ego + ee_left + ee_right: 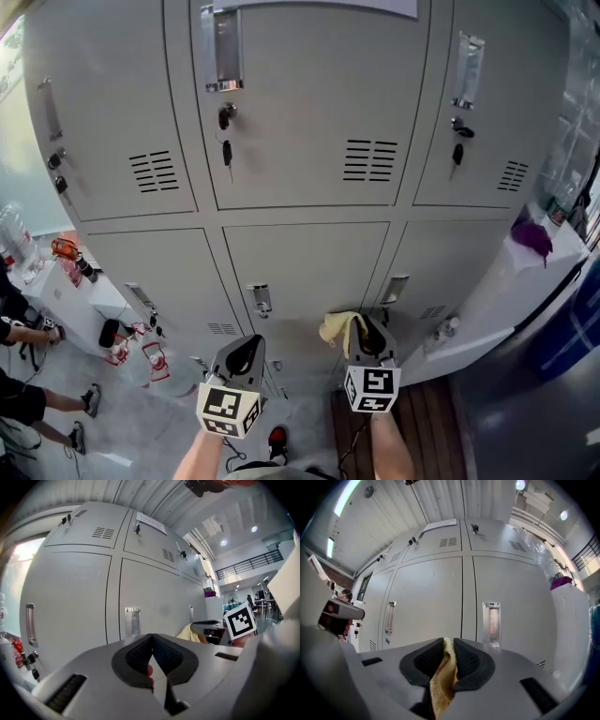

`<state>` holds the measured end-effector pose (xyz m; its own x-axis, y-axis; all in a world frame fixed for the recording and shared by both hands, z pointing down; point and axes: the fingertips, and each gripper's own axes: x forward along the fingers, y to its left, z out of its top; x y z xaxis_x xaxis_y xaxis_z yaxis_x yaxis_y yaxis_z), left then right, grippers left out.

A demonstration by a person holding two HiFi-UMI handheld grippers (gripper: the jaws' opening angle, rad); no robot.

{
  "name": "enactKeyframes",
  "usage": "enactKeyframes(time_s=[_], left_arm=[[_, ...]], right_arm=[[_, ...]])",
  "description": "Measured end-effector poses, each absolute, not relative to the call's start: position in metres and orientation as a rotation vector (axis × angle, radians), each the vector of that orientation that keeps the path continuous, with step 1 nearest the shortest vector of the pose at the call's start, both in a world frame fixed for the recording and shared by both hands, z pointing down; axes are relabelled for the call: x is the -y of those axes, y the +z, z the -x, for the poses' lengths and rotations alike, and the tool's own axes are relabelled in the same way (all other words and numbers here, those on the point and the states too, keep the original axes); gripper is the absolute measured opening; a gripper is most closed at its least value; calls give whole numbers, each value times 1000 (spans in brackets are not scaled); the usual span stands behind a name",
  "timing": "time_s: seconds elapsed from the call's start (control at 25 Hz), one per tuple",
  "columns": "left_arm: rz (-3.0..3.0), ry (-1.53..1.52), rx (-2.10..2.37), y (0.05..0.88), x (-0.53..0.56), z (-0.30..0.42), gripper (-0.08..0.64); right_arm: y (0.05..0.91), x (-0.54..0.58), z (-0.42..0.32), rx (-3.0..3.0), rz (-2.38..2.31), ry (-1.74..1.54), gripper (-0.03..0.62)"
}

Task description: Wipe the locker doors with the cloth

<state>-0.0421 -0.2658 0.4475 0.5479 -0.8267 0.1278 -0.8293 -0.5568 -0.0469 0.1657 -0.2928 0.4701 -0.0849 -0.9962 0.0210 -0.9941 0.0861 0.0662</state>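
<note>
Grey locker doors (309, 103) fill the head view, in two rows with metal handles and keys. My right gripper (361, 330) is shut on a yellow cloth (339, 327), which hangs just in front of the lower middle door (305, 272). In the right gripper view the cloth (444, 677) is pinched between the black pads (465, 657), facing a lower door with a recessed handle (491, 624). My left gripper (246, 353) is beside it on the left, shut with nothing in it; its pads (136, 656) meet at the tips.
A white cabinet (511, 291) with a purple object (532, 236) on top stands at the right of the lockers. At the left a white table (70, 291) holds bottles and small items, and a person's legs (37, 398) show near it. Wooden flooring (427, 431) lies below.
</note>
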Motion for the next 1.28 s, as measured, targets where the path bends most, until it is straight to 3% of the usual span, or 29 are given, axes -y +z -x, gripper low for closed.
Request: enactKeyframes(time_s=[0.52, 1.28], left_arm=[[-2744, 154, 1533, 434, 189, 47, 20], [-2718, 179, 1627, 449, 75, 56, 20]], right_arm=[[426, 193, -147, 2398, -2013, -161, 72], [463, 62, -139, 2435, -1925, -118, 72]])
